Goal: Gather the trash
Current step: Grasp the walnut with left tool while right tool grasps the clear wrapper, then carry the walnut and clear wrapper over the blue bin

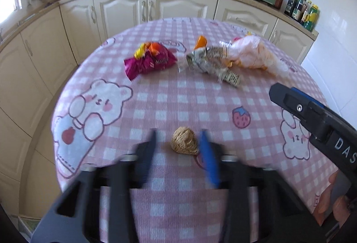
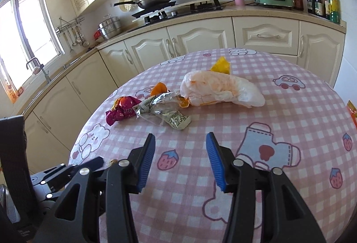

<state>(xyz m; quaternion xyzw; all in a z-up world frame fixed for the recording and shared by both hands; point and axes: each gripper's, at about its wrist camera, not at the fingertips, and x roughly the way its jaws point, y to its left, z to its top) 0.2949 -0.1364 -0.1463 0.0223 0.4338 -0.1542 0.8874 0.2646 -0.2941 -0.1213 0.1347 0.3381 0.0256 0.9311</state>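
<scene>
Loosely, left gripper (image 1: 178,142) fingers (parted) flank crumpled brown paper ball (image 1: 184,144); right gripper (image 2: 180,142) spread.

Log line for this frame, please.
left tongs: open around brown paper wad | right tongs: open, empty | magenta wrapper, foil wrapper, white bag: on table

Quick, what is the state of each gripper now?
Left gripper: open around the brown paper ball, not gripping it.
Right gripper: open, empty.

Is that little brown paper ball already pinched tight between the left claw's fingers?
No, the paper ball sits on the tablecloth between the left gripper's open fingers.
</scene>
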